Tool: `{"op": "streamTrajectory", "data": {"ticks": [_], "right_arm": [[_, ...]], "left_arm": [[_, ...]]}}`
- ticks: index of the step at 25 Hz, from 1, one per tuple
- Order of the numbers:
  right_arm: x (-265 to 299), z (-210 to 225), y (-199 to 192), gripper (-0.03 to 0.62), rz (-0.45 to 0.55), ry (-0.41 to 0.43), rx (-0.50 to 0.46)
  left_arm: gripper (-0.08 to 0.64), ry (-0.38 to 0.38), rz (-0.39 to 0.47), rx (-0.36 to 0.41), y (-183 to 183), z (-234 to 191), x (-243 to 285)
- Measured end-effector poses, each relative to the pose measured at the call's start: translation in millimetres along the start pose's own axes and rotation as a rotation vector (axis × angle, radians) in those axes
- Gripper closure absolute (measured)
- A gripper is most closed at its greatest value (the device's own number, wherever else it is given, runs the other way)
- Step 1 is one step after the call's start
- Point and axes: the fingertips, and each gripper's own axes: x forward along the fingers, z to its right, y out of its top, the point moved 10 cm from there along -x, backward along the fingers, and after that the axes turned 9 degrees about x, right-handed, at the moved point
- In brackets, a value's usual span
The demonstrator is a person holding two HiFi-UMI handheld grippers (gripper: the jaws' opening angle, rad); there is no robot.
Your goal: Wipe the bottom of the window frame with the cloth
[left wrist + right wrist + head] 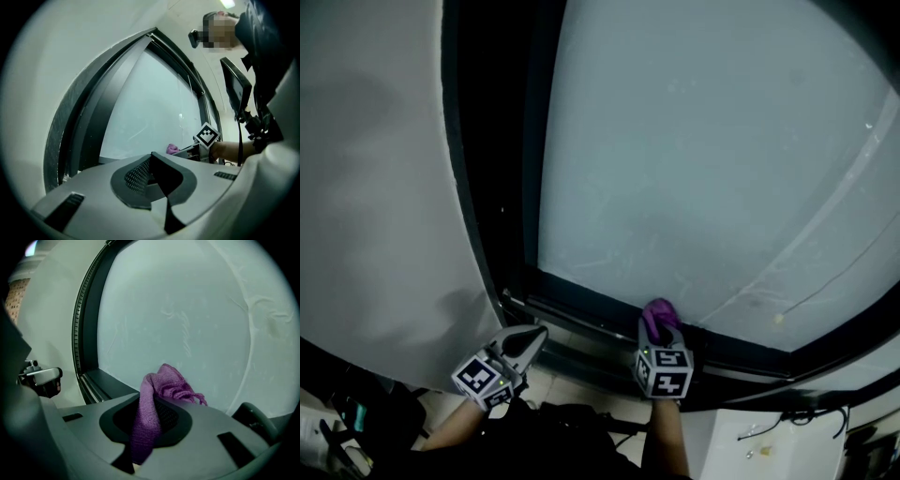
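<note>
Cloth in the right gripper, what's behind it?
Behind the cloth is the pale window glass, with the dark bottom frame running just below. The strip of glass and frame directly behind the cloth is covered.

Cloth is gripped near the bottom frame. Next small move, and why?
Probably lower the right gripper a little so the purple cloth presses on the bottom frame rail: its jaws clamp the cloth right by that rail, but contact is unclear.
</note>
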Motion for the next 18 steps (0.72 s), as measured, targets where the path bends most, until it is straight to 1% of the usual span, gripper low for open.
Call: {"op": "streamTrajectory", "data": {"ticks": [6, 10, 15, 18], "right_arm": [[4, -7, 2, 0.528, -0.016, 0.033, -0.028], [7, -14, 3, 0.528, -0.032, 0.073, -0.059], [13, -21, 8, 0.528, -0.061, 0.130, -0.086], [16, -27, 9, 0.528, -0.075, 0.149, -0.099]], "left_arm": [[0.560, 0.028, -0.012, 0.013, 3, -2, 3], [0.560, 0.025, 0.028, 0.027, 11, -4, 5], [0.560, 0.046, 0.056, -0.020, 13, -1, -4], [0.560, 0.063, 0.042, -0.028, 11, -1, -11]]}}
